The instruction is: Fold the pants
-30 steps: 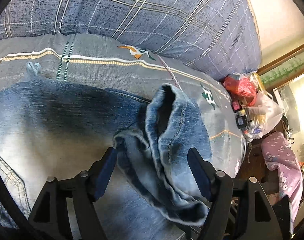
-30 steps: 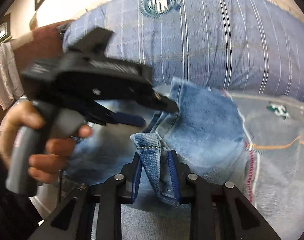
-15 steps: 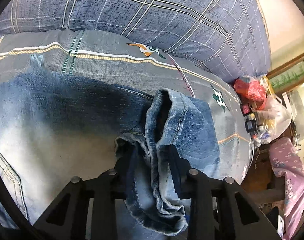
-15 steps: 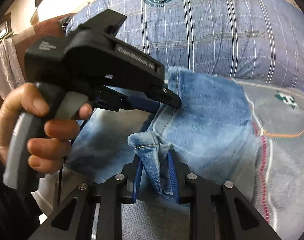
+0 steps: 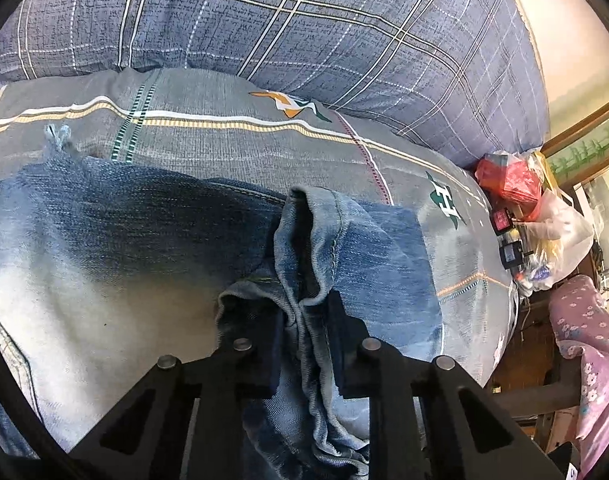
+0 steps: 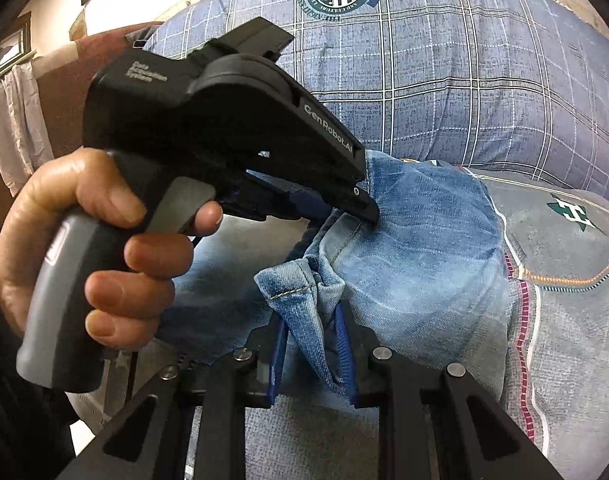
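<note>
Faded blue jeans [image 5: 104,256] lie on a grey striped bedcover [image 5: 224,148]. My left gripper [image 5: 304,312] is shut on a bunched hem of a jeans leg [image 5: 316,240], which stands up in folds between the fingers. In the right wrist view my right gripper [image 6: 310,332] is shut on another bunched hem of the jeans [image 6: 300,292]. The left gripper [image 6: 344,204], held in a hand [image 6: 84,248], shows there just beyond, clamped on the same denim [image 6: 424,264].
A large blue plaid pillow [image 5: 304,32] lies behind the jeans, also in the right wrist view [image 6: 464,80]. Right of the bed are red and white plastic bags [image 5: 544,208] and a pink floral cloth [image 5: 592,344]. The bed edge [image 5: 508,300] drops off at right.
My left gripper closed from wide open onto the bunched hem. My right gripper stayed shut on its hem. The left gripper came closer in the right wrist view.
</note>
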A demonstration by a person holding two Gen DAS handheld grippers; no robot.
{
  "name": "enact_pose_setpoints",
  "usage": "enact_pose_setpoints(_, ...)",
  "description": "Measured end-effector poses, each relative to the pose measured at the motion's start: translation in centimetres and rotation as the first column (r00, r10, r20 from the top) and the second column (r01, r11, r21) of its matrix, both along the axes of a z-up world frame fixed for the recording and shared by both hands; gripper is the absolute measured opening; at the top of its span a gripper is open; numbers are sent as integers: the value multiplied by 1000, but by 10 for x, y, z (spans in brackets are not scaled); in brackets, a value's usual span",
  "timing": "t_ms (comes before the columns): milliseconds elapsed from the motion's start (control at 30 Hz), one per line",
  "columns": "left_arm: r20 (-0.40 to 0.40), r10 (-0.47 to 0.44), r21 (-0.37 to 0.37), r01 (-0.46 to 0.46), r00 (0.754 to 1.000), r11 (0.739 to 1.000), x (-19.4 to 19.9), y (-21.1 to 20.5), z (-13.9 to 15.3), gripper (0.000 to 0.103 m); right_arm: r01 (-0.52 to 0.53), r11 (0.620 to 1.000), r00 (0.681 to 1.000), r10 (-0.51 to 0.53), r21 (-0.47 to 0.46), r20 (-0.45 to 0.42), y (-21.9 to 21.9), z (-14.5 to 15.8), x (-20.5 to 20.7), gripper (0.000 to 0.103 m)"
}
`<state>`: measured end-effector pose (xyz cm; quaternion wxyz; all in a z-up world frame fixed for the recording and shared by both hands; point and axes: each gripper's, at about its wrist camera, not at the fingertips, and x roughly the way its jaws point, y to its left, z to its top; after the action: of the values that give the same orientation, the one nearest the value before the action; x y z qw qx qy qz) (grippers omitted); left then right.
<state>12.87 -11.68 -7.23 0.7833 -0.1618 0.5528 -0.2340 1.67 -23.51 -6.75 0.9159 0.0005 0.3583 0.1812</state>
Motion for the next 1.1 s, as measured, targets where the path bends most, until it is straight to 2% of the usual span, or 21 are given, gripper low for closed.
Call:
enact_pose_setpoints(500,120,-8,-36,12,993,999,-8,27,50,14,-21,1000,997,19,21,74,14,37,-15,23)
enact_pose_setpoints(600,94,5,-19,-3,996,1000,-4,34,37,14,-32,999,998,31,9,60,23,31,-13,23)
enact_pose_setpoints(733,35,23,-12,-22,999,1000,-2,44,6,14,-40,999,999,40,-15,15,28,13,-9,23)
enact_pose_setpoints(833,7,34,-35,-34,999,999,-1,50,-10,14,-53,998,998,52,-39,-18,33,-1,-7,23)
enact_pose_setpoints(933,7,32,-52,-32,999,998,-2,52,-14,15,-56,997,998,55,-57,-14,35,-9,-8,23)
enact_pose_setpoints(1100,25,15,-1,-15,1000,1000,-4,49,0,19,-47,995,999,47,-91,-2,43,-8,-12,25)
